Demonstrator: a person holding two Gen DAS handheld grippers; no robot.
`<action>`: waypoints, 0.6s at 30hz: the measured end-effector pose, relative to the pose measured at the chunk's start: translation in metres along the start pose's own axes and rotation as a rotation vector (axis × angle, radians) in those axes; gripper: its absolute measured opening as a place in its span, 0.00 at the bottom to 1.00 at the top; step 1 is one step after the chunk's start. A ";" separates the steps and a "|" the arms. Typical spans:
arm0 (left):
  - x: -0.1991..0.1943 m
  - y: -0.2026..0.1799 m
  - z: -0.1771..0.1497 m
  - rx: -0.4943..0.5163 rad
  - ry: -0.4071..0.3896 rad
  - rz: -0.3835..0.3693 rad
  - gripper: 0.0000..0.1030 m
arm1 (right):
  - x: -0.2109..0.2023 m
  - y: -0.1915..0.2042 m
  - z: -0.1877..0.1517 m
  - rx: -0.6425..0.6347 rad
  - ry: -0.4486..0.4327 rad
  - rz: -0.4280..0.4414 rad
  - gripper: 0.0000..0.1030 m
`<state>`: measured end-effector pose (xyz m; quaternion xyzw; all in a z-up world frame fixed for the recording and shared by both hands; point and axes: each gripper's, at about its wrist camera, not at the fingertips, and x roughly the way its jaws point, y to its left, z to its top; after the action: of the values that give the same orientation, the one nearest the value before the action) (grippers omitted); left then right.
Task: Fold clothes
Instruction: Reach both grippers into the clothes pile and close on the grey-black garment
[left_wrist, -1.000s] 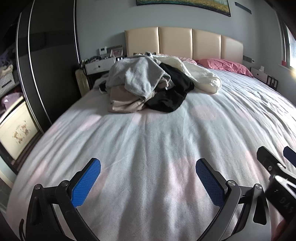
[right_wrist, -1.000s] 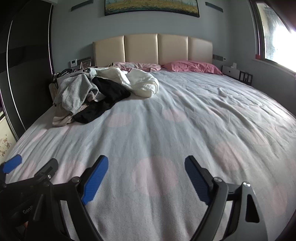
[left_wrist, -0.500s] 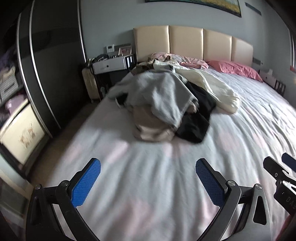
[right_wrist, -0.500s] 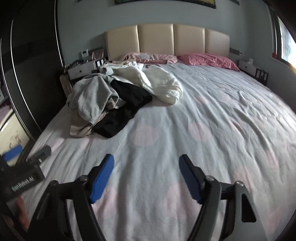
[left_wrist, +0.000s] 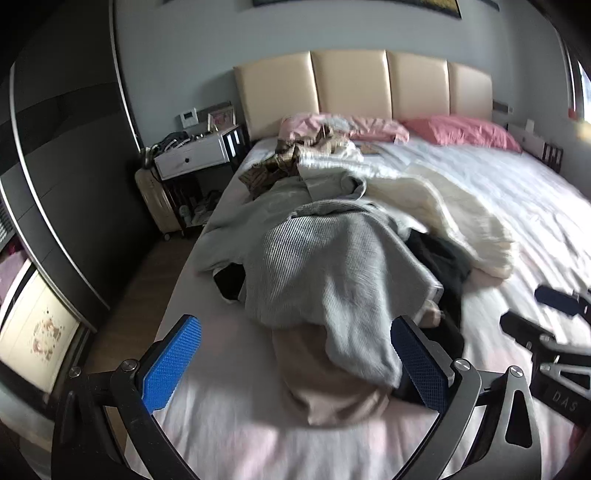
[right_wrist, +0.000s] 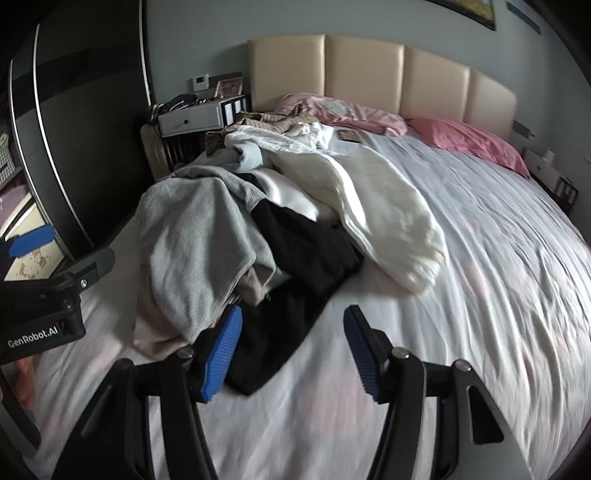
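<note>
Bed: large, pale sheet, mostly bare.
Clothes heap: unsorted, toward the head of the bed on its nightstand side; nothing folded yet, the whole task apparently remains.
Cream knit: draped along the heap.
Grey sweater: on top, nearest.
Black garment: beneath it.
Left hand-held gripper: jaws wide apart, empty, over the grey sweater's hem.
Right hand-held gripper: jaws have just been closing, half apart, nothing clamped.
</note>
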<state>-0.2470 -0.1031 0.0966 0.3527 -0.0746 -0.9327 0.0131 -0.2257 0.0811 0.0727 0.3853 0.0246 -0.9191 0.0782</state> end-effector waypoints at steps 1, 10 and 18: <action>0.010 0.000 0.004 0.001 0.017 -0.004 0.81 | 0.010 -0.001 0.006 -0.016 0.011 0.005 0.55; 0.062 0.007 0.018 -0.050 0.105 -0.021 0.46 | 0.055 -0.011 0.041 -0.063 0.047 0.068 0.55; 0.092 0.018 0.044 -0.013 0.087 0.024 0.77 | 0.105 -0.007 0.071 -0.099 0.078 0.110 0.56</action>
<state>-0.3455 -0.1224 0.0712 0.3919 -0.0720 -0.9167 0.0298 -0.3491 0.0675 0.0479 0.4173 0.0517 -0.8954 0.1466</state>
